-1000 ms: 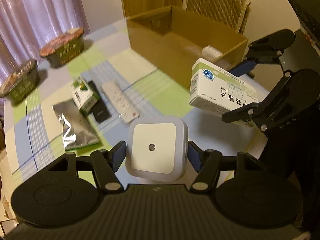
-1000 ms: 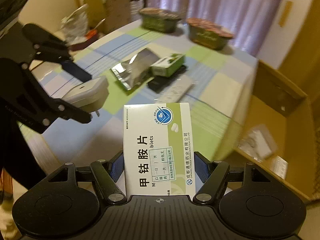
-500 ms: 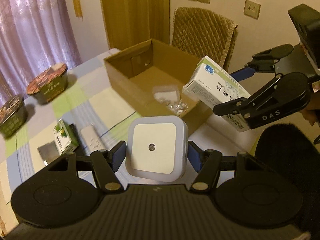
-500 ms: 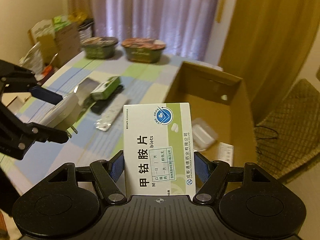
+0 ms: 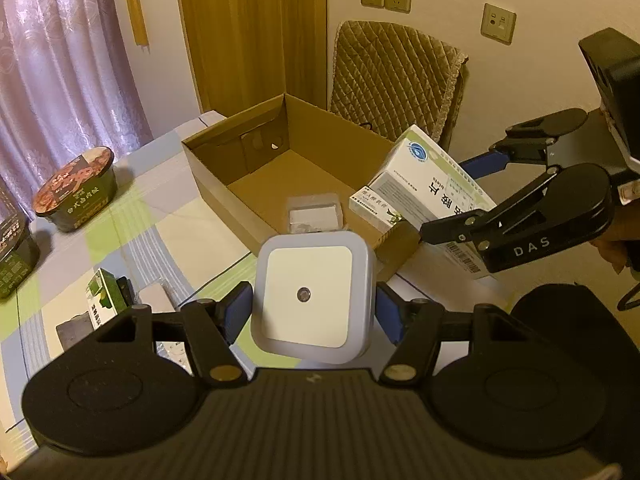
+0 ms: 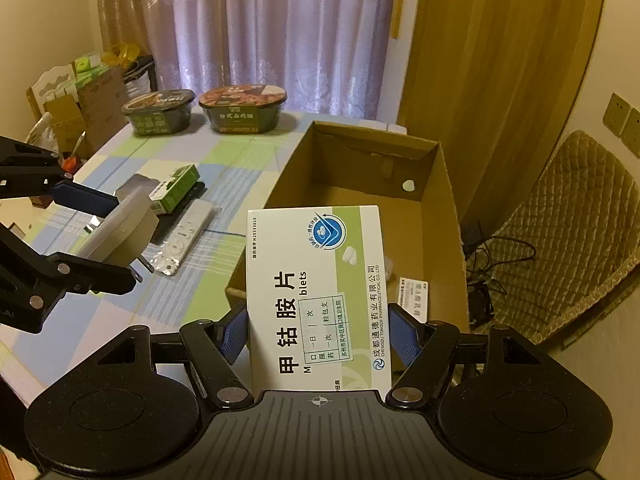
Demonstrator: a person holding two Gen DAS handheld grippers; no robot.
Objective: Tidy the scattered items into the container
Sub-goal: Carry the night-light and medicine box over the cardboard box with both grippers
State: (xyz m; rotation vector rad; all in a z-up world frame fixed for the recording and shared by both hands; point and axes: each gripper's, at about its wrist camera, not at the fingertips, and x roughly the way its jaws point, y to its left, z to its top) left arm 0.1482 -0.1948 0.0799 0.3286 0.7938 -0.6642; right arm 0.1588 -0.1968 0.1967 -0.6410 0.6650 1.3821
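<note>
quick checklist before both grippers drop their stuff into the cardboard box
1. Left gripper grip on the night light: ok, pads close on both of its sides.
2. Right gripper grip on the medicine box: ok, clamped at both edges.
3. Cardboard box open: ok, the top is open and the floor shows.
4. Medicine box over the opening: ok, it hangs over the near corner.
5. Night light over the opening: not ok, it looks short of the near wall.
6. Landing room: ok, only a clear packet and a small carton lie inside.
</note>
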